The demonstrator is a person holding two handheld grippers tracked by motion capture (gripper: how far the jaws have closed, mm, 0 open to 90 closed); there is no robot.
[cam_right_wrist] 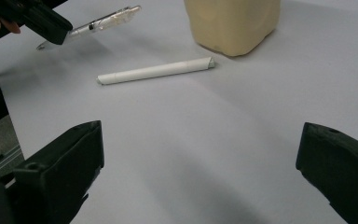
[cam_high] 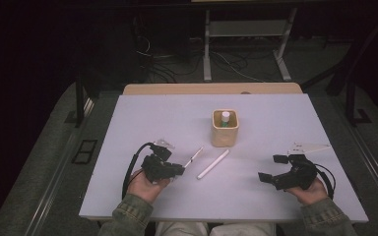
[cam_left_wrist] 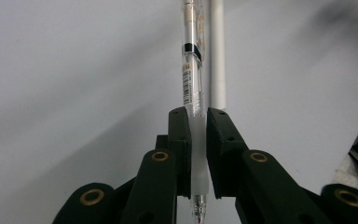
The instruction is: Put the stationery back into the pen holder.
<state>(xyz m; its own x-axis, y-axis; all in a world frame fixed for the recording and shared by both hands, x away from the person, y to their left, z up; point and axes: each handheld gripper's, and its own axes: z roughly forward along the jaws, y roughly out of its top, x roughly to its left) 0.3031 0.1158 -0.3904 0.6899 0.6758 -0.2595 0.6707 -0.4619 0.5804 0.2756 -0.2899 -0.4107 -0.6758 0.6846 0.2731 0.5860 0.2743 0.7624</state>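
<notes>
Jaws of the left gripper (cam_left_wrist: 196,154) pinch a clear pen (cam_left_wrist: 192,88), its barcode label readable close up.

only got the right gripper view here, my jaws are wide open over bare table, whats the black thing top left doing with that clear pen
Observer: That is the left gripper. In the left gripper view its jaws are shut on the clear pen, gripping the frosted grip near the tip.
Operator: is the cup empty
Observer: No. The high view shows a white-capped item standing inside the beige cup.
Operator: how does the white stick lie relative to the pen
Observer: In the left gripper view the white stick runs roughly parallel to the pen, just beyond it on the table.
</notes>
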